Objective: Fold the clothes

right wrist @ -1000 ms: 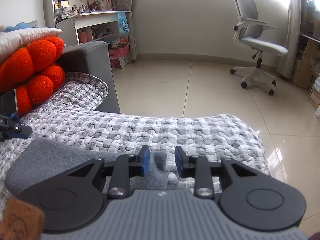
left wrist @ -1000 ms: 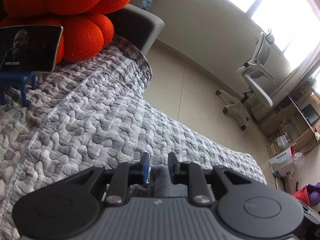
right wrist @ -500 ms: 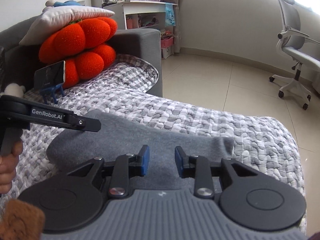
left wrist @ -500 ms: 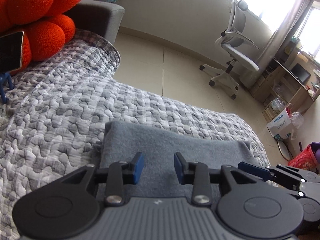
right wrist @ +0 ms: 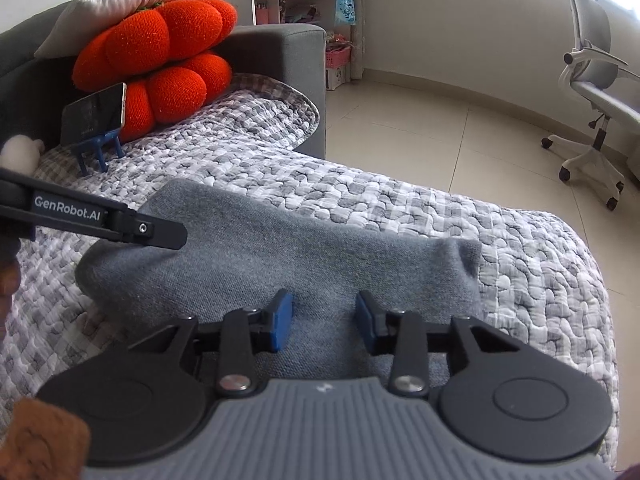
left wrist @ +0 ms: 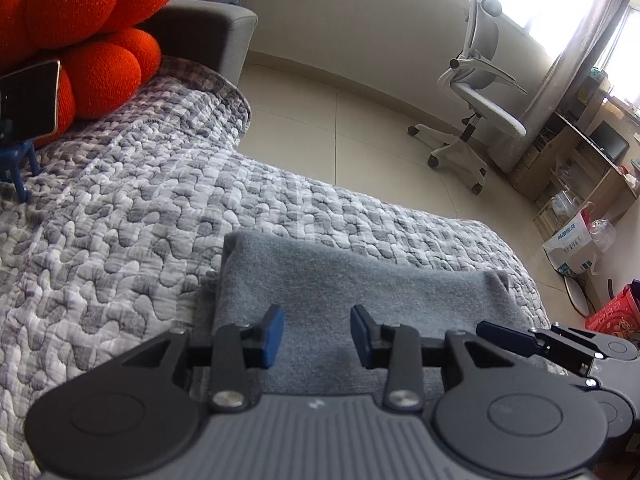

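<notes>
Grey garment (left wrist: 352,292) lies folded on the quilt (left wrist: 120,216), near its floor-side edge. Left gripper (left wrist: 316,336) and right gripper (right wrist: 323,322) hover over it – jaws have just been opening, now spread, nothing pinched. Next fold, est.: take both near corners evenly, lift level, keep edges aligned – avoid catching quilt.

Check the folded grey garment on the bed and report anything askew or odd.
Mostly tidy. The grey garment lies flat on the quilt, but its far right corner pokes up, puckered rather than flat.
</notes>
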`<move>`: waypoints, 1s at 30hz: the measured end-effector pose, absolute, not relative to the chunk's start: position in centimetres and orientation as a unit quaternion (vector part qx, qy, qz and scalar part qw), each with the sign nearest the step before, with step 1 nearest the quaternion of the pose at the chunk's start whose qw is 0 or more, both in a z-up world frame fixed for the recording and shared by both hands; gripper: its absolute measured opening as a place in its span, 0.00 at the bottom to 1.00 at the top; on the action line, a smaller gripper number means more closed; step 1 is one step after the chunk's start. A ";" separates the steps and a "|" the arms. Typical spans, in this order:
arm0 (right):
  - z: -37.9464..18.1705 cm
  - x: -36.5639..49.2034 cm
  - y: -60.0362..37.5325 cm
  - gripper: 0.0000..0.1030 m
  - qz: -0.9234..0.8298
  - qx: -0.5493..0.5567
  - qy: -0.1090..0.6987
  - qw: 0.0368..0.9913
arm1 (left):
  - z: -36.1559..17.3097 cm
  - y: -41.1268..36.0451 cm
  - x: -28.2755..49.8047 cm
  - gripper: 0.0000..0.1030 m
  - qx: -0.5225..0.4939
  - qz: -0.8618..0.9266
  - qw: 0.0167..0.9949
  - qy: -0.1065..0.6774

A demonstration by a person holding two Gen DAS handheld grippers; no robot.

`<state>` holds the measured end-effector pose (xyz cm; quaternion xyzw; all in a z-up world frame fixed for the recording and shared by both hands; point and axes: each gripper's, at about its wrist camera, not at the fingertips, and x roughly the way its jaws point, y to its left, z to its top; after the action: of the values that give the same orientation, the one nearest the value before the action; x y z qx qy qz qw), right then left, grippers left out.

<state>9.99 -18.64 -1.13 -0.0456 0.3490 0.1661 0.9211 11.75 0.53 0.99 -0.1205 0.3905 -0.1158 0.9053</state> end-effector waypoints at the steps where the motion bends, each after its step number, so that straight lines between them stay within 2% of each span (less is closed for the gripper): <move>1: -0.7 9.7 -18.7 0.39 0.170 -0.040 0.342 0.923 | 1.2 0.5 11.4 0.40 -0.120 -0.121 0.907 0.385; 2: -0.4 9.4 -18.7 0.39 0.171 -0.037 0.338 0.925 | 1.3 0.4 11.3 0.42 -0.121 -0.121 0.908 0.384; 14: -1.6 8.5 -18.6 0.40 0.158 -0.038 0.379 0.911 | 0.1 -0.9 10.9 0.43 -0.108 -0.113 0.900 0.408; 17: -2.3 8.7 -18.6 0.40 0.155 -0.040 0.386 0.909 | -0.9 -0.5 11.3 0.44 -0.134 -0.108 0.889 0.424; 30: -2.0 8.4 -19.2 0.40 0.154 -0.036 0.379 0.912 | -0.9 -0.5 11.2 0.44 -0.129 -0.110 0.890 0.424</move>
<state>8.45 -19.22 -1.97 -0.0363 0.3789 0.1538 0.9118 11.23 -0.51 -0.90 -0.1287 0.4241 -0.1104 0.8896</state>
